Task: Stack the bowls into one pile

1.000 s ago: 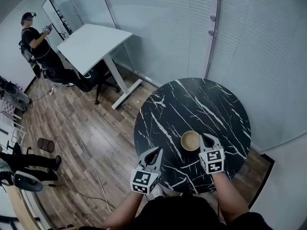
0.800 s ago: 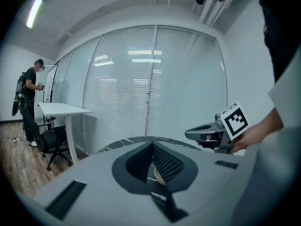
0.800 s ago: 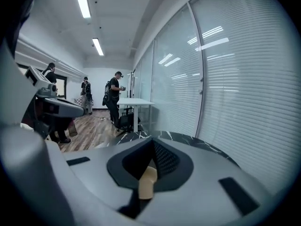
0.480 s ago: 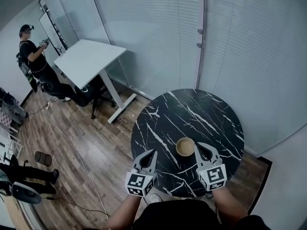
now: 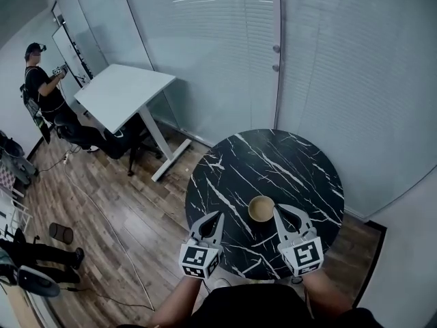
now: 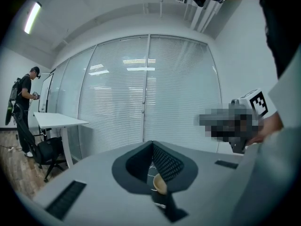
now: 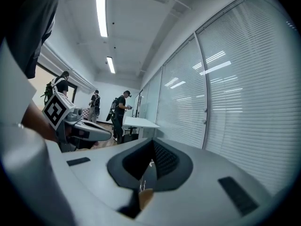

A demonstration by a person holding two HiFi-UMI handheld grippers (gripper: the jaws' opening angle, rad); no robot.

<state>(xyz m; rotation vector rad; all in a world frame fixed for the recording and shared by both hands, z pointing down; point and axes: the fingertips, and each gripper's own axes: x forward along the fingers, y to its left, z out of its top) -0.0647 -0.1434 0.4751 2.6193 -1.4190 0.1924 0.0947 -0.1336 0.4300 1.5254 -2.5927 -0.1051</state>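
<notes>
Table (image 5: 287, 162): round, black marble. One tan pile of bowls (image 5: 261, 208) sits on the table's near half, a little in from its near edge. No other bowl is on the table. From above the pile reads as a single rim; I cannot count how many are nested.

Change over the last second: right claw (image 5: 277, 209) has come up higher above the table and levelled out. Left claw (image 5: 218, 215) rose a little too. The pile has not shifted on the table. Judgement: stacking looks done, and the hands are pulling clear rather than reaching.

Right claw: jaws together, nothing between them. Tips hang above the table just right of the pile, not touching it. In the right gripper view a tan sliver, likely the pile, shows low beneath the closed tips.

Left claw: jaws also together, empty. Tips are over the table's near-left part, with the pile ahead and to the right, apart from them. The left gripper view shows the rim below the tips.
</notes>
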